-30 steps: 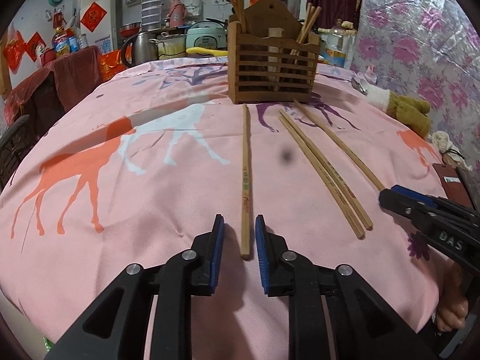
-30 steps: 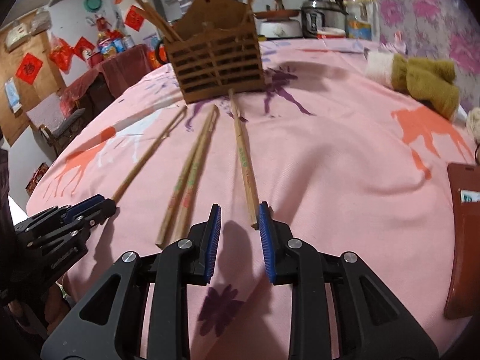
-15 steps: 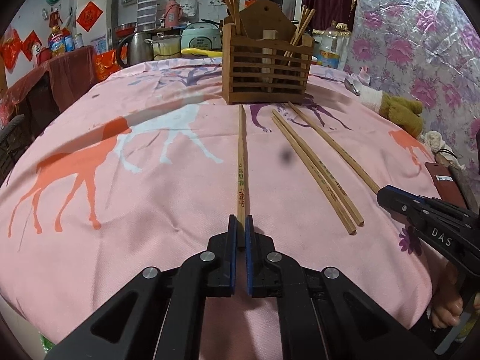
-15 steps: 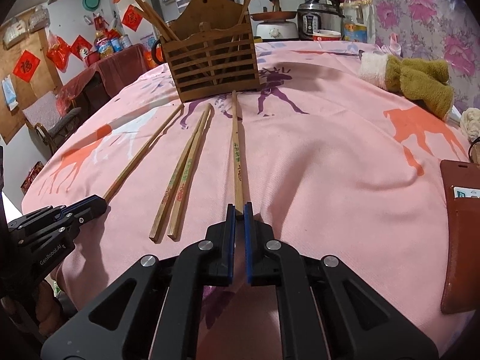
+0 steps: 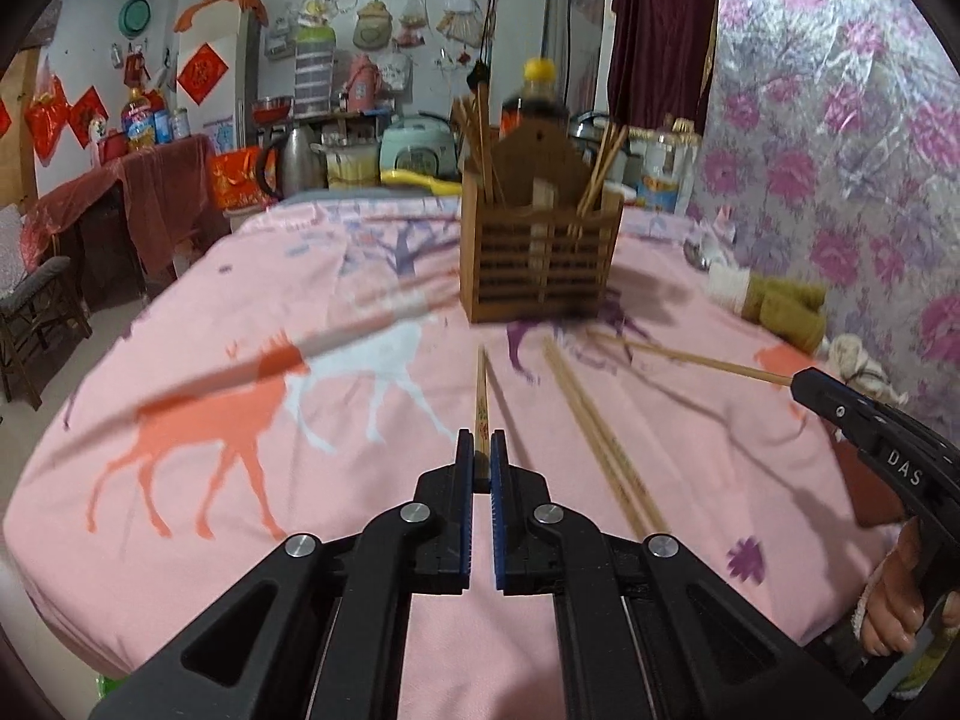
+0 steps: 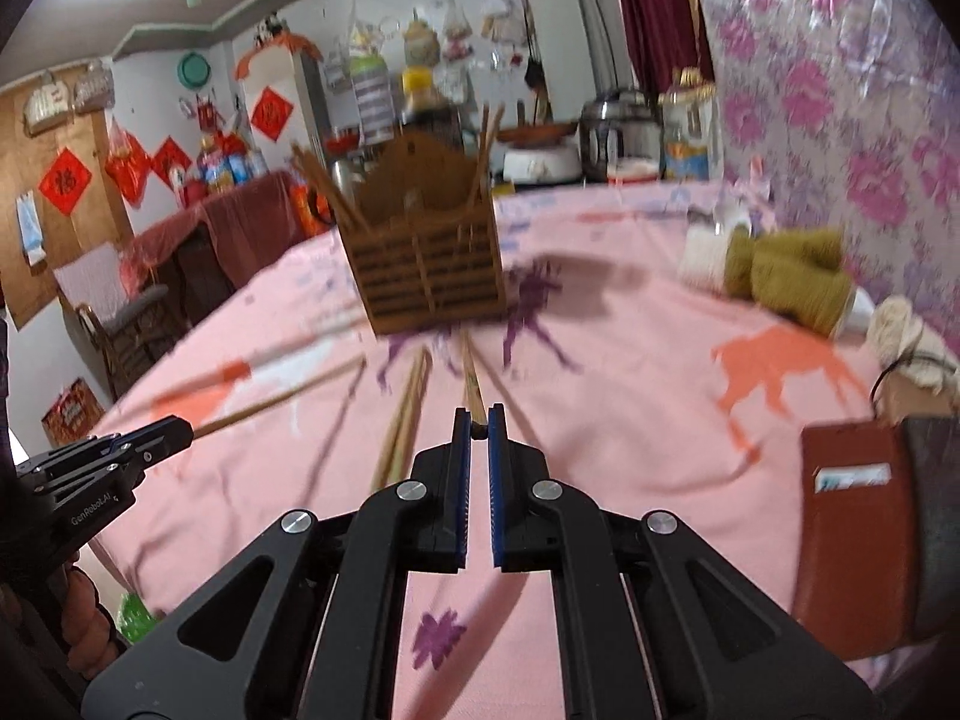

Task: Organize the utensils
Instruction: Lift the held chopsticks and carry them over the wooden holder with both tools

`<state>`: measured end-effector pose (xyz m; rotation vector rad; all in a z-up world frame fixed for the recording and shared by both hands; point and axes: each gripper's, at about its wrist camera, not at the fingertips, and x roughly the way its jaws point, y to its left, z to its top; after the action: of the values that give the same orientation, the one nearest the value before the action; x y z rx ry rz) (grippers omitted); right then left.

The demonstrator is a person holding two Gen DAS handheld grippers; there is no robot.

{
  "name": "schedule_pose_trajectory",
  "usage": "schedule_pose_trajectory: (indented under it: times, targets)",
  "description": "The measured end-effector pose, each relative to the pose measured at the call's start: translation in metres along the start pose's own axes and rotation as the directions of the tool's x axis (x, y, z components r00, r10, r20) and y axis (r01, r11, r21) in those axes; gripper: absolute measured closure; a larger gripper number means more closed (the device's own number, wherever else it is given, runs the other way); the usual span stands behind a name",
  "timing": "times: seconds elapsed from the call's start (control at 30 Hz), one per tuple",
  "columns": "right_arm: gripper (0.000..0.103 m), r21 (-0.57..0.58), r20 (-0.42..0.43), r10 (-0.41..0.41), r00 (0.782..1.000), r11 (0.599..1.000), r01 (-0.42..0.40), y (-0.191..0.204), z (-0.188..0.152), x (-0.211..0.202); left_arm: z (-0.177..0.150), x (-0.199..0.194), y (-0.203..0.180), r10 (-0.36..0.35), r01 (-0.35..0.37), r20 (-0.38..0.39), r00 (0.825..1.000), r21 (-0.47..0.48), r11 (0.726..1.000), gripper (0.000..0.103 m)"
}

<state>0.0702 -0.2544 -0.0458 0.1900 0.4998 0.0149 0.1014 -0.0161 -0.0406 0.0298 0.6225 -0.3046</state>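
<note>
A slatted wooden utensil holder (image 5: 540, 252) (image 6: 426, 264) stands at the far side of the pink tablecloth with several chopsticks upright in it. My left gripper (image 5: 480, 441) is shut on the near end of one chopstick (image 5: 481, 390), which is lifted off the cloth and points toward the holder. My right gripper (image 6: 478, 417) is shut on another chopstick (image 6: 471, 375), also raised. Each gripper shows in the other's view: the right gripper (image 5: 801, 381) with its chopstick (image 5: 690, 360), the left gripper (image 6: 180, 427) with its chopstick (image 6: 282, 402). A pair of chopsticks (image 5: 600, 444) (image 6: 402, 420) lies on the cloth between them.
An olive and white glove (image 5: 780, 306) (image 6: 786, 276) lies at the right of the table. A brown wallet (image 6: 858, 540) sits near the right front edge. Pots, bottles and a cooker crowd the shelf behind the holder. A chair (image 5: 36, 300) stands off to the left.
Both grippers closed on the near ends of their chopsticks, then rose with them. The two held chopsticks now hang above the cloth; the middle pair has stayed put.
</note>
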Motion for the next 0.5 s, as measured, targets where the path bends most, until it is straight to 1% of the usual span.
schedule_pose_trajectory:
  times: [0.13,0.2,0.33,0.5]
  targets:
    - [0.097,-0.008,0.075,0.012,0.997,1.0,-0.012,0.004,0.019,-0.022,0.019,-0.018,-0.004,-0.013,0.012,0.04,0.999,0.017,1.0,0.097]
    - [0.097,-0.013,0.093,0.019,0.995,1.0,-0.018,0.005,0.026,-0.028,0.027,-0.022,-0.006,-0.023,0.022,0.047,0.999,0.022,1.0,0.097]
    - [0.097,-0.014,0.105,0.032,0.994,0.999,-0.031,0.007,0.038,-0.032,0.039,-0.022,-0.008,-0.047,0.047,0.044,0.998,0.02,0.999,0.097]
    - [0.097,-0.011,0.102,0.043,0.994,0.999,-0.042,0.008,0.05,-0.027,0.06,-0.019,-0.011,-0.057,0.056,0.05,0.997,0.032,0.998,0.097]
